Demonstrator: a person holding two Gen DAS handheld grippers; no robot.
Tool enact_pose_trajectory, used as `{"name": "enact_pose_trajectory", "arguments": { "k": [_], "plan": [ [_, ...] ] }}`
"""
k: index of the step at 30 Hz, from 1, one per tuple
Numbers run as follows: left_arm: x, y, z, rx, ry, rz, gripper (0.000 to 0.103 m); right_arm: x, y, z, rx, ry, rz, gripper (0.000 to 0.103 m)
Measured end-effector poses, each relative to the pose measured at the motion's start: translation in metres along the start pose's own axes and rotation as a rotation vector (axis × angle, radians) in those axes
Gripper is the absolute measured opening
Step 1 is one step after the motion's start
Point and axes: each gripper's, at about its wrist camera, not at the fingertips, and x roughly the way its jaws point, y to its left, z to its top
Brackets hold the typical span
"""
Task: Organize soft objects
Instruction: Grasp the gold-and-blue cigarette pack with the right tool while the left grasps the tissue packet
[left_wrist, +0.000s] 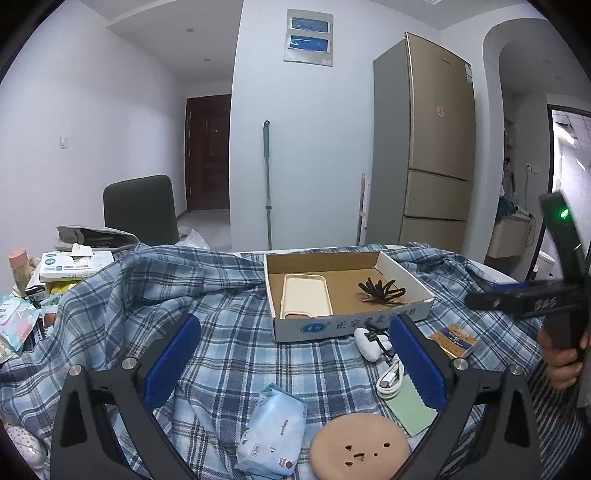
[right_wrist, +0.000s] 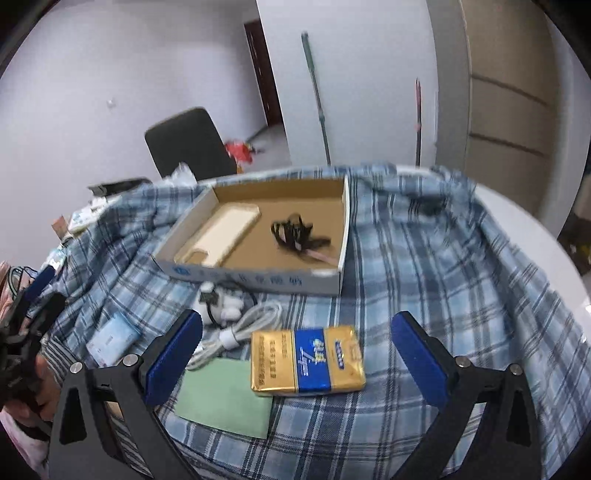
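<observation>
A shallow cardboard box (left_wrist: 306, 326) (right_wrist: 236, 275) sits on a blue plaid cloth (left_wrist: 221, 332) (right_wrist: 424, 277). In it lie a cream phone case (left_wrist: 304, 295) (right_wrist: 221, 232) and a bundle of black hair ties (left_wrist: 380, 290) (right_wrist: 295, 232). My left gripper (left_wrist: 295, 362) is open and empty above a blue wet-wipes pack (left_wrist: 271, 430) and a round tan pad (left_wrist: 360, 445). My right gripper (right_wrist: 297, 354) is open and empty, its fingers either side of a gold and blue packet (right_wrist: 306, 360) (left_wrist: 452, 339). A white coiled cable (right_wrist: 236, 332) (left_wrist: 389, 378), a green cloth (right_wrist: 225, 397) (left_wrist: 412, 406) and a white charger (left_wrist: 369, 343) (right_wrist: 221, 306) lie in front of the box.
Clutter of boxes and packets (left_wrist: 66, 264) lies at the table's left edge. A dark chair (left_wrist: 140, 210) stands behind the table, with a fridge (left_wrist: 424, 140) and mop (left_wrist: 267, 184) by the wall. The white table edge (right_wrist: 535, 240) shows at the right.
</observation>
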Motion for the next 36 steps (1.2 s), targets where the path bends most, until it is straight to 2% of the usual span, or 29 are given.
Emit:
{"name": "enact_pose_trajectory", "arguments": {
  "k": [8,11,20,22,24,25,29,32,36],
  "plan": [
    [0.004,0.003,0.000,-0.016,0.013,-0.007,0.103,0.039,-0.019,-0.011,0.090,0.148,0.064,0.098],
    [0.006,0.003,-0.001,-0.016,0.028,-0.014,0.103,0.047,-0.020,-0.014,0.088,0.183,0.042,0.098],
    [0.007,0.004,-0.002,-0.020,0.032,-0.016,0.103,0.054,-0.014,-0.016,0.055,0.219,0.034,0.098],
    [0.007,0.005,-0.002,-0.027,0.026,-0.019,0.103,0.057,-0.013,-0.017,0.047,0.231,0.032,0.096],
    [0.007,0.004,-0.002,-0.027,0.027,-0.018,0.103,0.061,-0.012,-0.018,0.037,0.250,0.024,0.087],
    [0.007,0.004,-0.001,-0.026,0.029,-0.018,0.103,0.062,-0.011,-0.018,0.033,0.257,0.022,0.087],
    [0.007,0.004,-0.001,-0.027,0.027,-0.018,0.103,0.052,-0.008,-0.016,0.016,0.202,-0.002,0.086],
    [0.007,0.006,0.002,-0.015,0.043,-0.028,0.103,0.028,-0.005,-0.012,0.002,0.090,-0.036,0.086],
    [0.004,0.016,0.015,0.014,0.074,0.007,0.103,-0.007,0.009,-0.010,-0.078,-0.032,-0.099,0.086]
  ]
}}
